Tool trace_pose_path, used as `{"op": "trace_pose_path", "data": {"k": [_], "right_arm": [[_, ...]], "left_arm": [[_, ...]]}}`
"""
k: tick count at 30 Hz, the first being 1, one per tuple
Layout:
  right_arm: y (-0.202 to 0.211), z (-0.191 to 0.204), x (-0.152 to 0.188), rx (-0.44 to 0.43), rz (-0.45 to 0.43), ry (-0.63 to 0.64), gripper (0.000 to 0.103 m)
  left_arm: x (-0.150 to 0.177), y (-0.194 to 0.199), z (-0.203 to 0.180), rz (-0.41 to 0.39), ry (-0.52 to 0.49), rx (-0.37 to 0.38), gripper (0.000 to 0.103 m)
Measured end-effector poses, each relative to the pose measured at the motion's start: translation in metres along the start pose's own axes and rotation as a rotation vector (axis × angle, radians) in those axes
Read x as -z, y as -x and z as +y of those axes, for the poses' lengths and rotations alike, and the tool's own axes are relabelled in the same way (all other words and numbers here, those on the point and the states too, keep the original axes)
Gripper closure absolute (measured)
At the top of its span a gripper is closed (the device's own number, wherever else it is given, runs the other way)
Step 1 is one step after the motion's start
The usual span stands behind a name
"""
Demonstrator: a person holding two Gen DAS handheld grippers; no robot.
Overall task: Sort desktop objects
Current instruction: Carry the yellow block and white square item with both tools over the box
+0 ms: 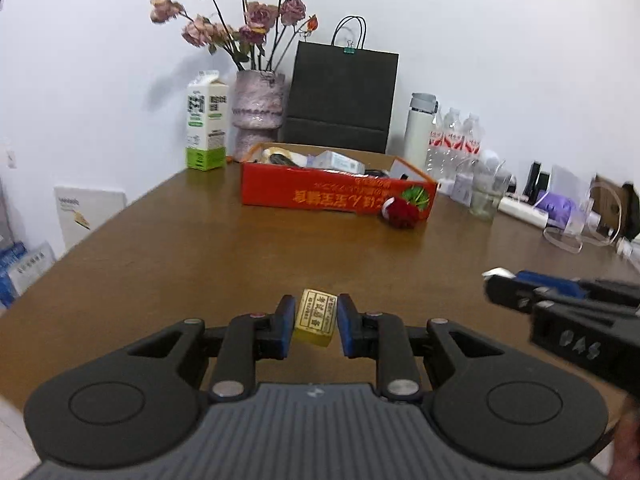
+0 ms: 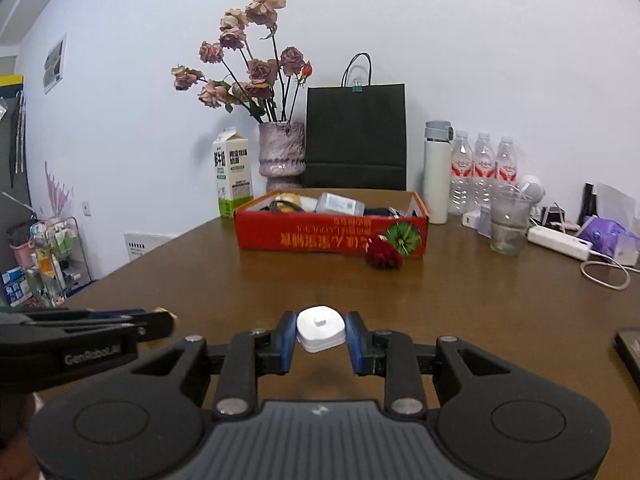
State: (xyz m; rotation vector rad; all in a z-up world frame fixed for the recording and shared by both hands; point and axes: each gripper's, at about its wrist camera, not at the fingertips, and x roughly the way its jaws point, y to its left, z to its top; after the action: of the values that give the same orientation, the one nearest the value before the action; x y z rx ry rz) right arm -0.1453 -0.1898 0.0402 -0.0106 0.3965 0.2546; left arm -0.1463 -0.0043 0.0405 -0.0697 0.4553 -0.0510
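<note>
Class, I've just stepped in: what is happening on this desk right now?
A person is sorting the desk with two handheld tools. The left tool is shut on a small yellow block, and the right tool is shut on a white square adapter. Both are over the brown table, short of the red box, which already holds several items. A red pom-pom lies against its front.

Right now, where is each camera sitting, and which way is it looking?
Left wrist view: on the left hand-held gripper, looking forward along the brown table at the red box; its fingers pinch a yellow eraser, and the other gripper shows at right.
Right wrist view: on the right hand-held gripper, facing the same way; it pinches a white square block, with the left one at left.
Both share the box, the vase of dried roses and the black bag.
</note>
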Motion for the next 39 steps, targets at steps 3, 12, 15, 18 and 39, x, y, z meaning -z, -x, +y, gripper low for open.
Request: {"op": "trace_pose_path", "data": {"k": [3, 12, 15, 18, 39], "right_arm": [[0.017, 0.000, 0.013, 0.013, 0.006, -0.001, 0.078], [0.028, -0.010, 0.030, 0.050, 0.044, -0.033, 0.077], [0.024, -0.009, 0.032, 0.051, 0.048, -0.045, 0.077], [0.023, -0.007, 0.032, 0.041, 0.037, -0.037, 0.077], [-0.114, -0.067, -0.092, 0.011, -0.061, -0.077, 0.077]], "left_arm": [[0.014, 0.014, 0.006, 0.007, -0.014, -0.030, 0.080], [0.021, 0.019, 0.004, 0.039, -0.034, -0.029, 0.080], [0.022, 0.016, 0.005, 0.051, -0.032, -0.022, 0.080], [0.022, 0.013, 0.010, 0.056, -0.020, -0.035, 0.080], [-0.109, -0.112, -0.004, -0.052, -0.035, 0.039, 0.080]]}}
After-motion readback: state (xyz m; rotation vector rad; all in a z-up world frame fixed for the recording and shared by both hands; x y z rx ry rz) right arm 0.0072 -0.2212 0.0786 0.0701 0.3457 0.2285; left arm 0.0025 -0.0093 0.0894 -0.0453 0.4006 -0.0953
